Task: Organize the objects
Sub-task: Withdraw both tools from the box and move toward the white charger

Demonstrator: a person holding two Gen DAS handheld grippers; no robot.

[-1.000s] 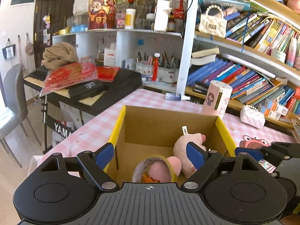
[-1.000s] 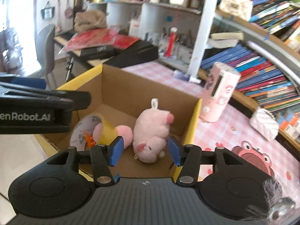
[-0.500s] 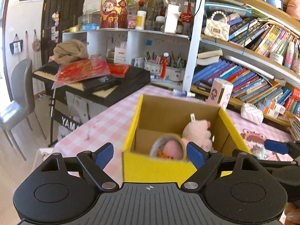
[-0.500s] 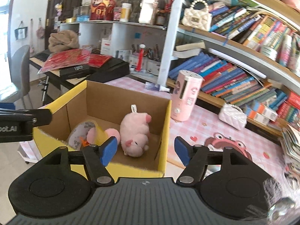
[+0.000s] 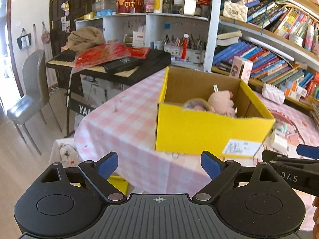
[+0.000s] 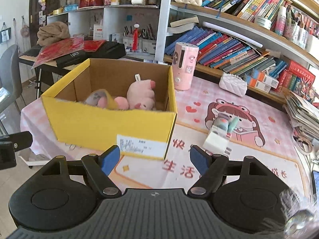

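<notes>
A yellow cardboard box [image 5: 209, 131] [image 6: 95, 123] stands on the pink checked table. Inside lie a pink plush pig [image 6: 141, 97] [image 5: 221, 101] and a grey-and-yellow pouch with a pink ball [image 6: 103, 100]. My left gripper [image 5: 159, 166] hangs in front of the box, short of its near wall, jaws opening with nothing between them. My right gripper [image 6: 155, 159] is also back from the box, jaws opening and empty. On the cartoon mat to the right lie a white block [image 6: 216, 141] and small teal and pink items [image 6: 226, 123].
A pink cylinder device [image 6: 184, 65] stands behind the box, a white quilted purse [image 6: 233, 83] beside it. Bookshelves [image 6: 239, 45] line the back. A keyboard [image 5: 111, 65] with red packets and a grey chair [image 5: 30, 99] are at the left. A stack of papers [image 6: 303, 111] sits far right.
Both grippers have pulled back from over the box to in front of it. The right jaws have spread wider; the left slightly too. The toys stay in the box.
</notes>
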